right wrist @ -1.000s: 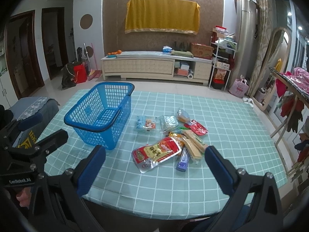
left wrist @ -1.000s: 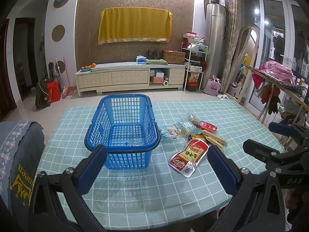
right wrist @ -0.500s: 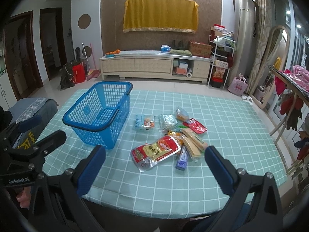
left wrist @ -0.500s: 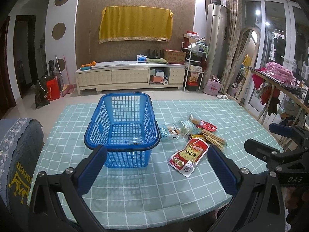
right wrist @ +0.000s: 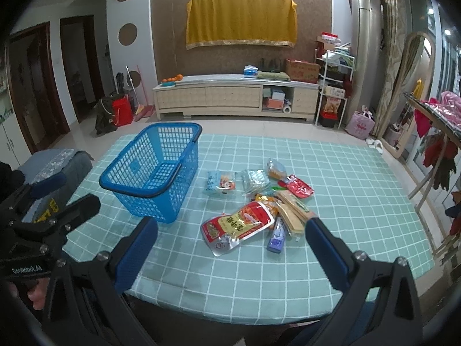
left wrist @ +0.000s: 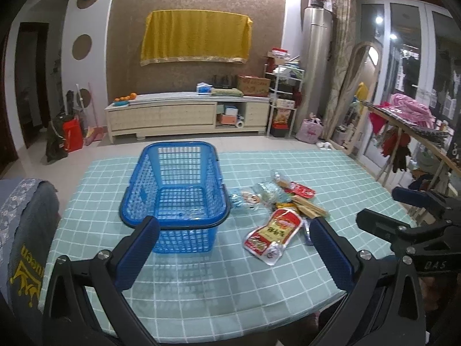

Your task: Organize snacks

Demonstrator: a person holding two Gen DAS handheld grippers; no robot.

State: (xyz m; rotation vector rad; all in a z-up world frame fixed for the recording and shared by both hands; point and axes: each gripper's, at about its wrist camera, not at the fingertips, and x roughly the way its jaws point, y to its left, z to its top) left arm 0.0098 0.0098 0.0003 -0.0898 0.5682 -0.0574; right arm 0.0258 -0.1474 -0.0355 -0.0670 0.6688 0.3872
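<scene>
The right tongs (right wrist: 230, 248) are spread wide and empty, held above the near edge of the desk (right wrist: 345, 173). Straight ahead of them, between the two blue pads, lies the red-and-silver snack pouch (right wrist: 237, 227), the nearest piece of the snack pile (right wrist: 268, 193). Its long axis runs diagonally, from near-left to far-right, so the jaws would likely need a slight turn to close across its narrow side. The left tongs (left wrist: 230, 252) are equally wide and empty, and they face the blue basket (left wrist: 175, 190), with the pouch off to their right. The right hand is therefore judged the better placed for the first pick.

The basket stands upright and apparently empty, just left of the pile, with a pale blue packet (right wrist: 221, 181) the snack closest to its wall. A teal checked cloth covers the desk. Beyond it are a tiled floor, a low cream TV cabinet (right wrist: 236, 96), a yellow cloth (right wrist: 240, 20) hung on the brown wall, and a cluttered rack (right wrist: 334, 86) to the right.
</scene>
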